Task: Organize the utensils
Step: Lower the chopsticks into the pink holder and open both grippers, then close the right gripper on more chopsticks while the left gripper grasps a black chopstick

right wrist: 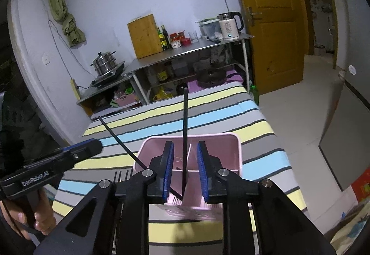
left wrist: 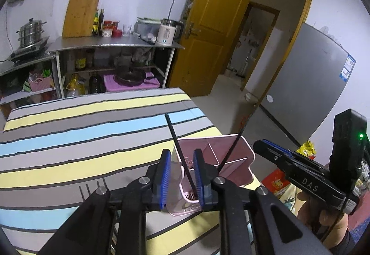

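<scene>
Pink plastic holder (left wrist: 231, 158) stands on the striped tabletop (left wrist: 69, 130), and one black chopstick (left wrist: 179, 146) stands between my left jaws while the other chopstick (right wrist: 185, 139) stands between my right jaws, each with its lower end down in the holder. Both pairs of jaws are spread, pads clear of the sticks. To finish this well, I judge I should lift each pair straight back without brushing a stick, so neither tips out.
</scene>
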Motion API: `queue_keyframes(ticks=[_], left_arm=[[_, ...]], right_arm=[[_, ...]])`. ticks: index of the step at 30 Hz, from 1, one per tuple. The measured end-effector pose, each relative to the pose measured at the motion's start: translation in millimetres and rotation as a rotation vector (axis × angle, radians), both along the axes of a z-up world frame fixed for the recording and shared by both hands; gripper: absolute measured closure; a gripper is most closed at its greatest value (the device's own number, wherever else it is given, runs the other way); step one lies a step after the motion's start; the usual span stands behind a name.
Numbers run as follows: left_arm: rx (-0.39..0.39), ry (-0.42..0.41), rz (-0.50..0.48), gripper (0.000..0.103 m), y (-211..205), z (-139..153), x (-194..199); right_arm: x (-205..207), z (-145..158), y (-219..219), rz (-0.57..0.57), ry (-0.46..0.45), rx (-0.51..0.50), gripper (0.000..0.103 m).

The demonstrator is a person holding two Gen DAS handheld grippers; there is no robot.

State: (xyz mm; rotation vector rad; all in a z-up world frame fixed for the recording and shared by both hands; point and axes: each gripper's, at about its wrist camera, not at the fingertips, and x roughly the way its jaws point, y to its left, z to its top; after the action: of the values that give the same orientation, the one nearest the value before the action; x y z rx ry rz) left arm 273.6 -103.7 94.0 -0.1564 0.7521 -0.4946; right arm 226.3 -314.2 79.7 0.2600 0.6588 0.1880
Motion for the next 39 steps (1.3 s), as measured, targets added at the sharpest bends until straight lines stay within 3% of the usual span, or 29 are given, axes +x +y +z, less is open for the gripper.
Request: queue_keyframes(ticks=[7,14,26,39], left_arm=[[-0.011,-0.069,0.052,0.084,33.2,4.5,-40.7],[0.044,-0.092,0.123,0.084,70.0,-14.0,-78.0],[0.056,0.043,0.227,0.084,118.7,-84.3,-101.0],[0.089,0.167,0.276,0.084,121.8,-155.5,-58.9]], right_arm=[[-33.6,9.4,16.7,0.043,-0.055,-0.022,0.082],[-61.7,5.7,42.9,0.114,-0.079,-0.029,0.082],[-76.9,-31.3,82.3,0.218,-0.013,-0.019,0.082],[-55.0,-86.9,114.3,0.278,0.123,-0.04,0.082]])
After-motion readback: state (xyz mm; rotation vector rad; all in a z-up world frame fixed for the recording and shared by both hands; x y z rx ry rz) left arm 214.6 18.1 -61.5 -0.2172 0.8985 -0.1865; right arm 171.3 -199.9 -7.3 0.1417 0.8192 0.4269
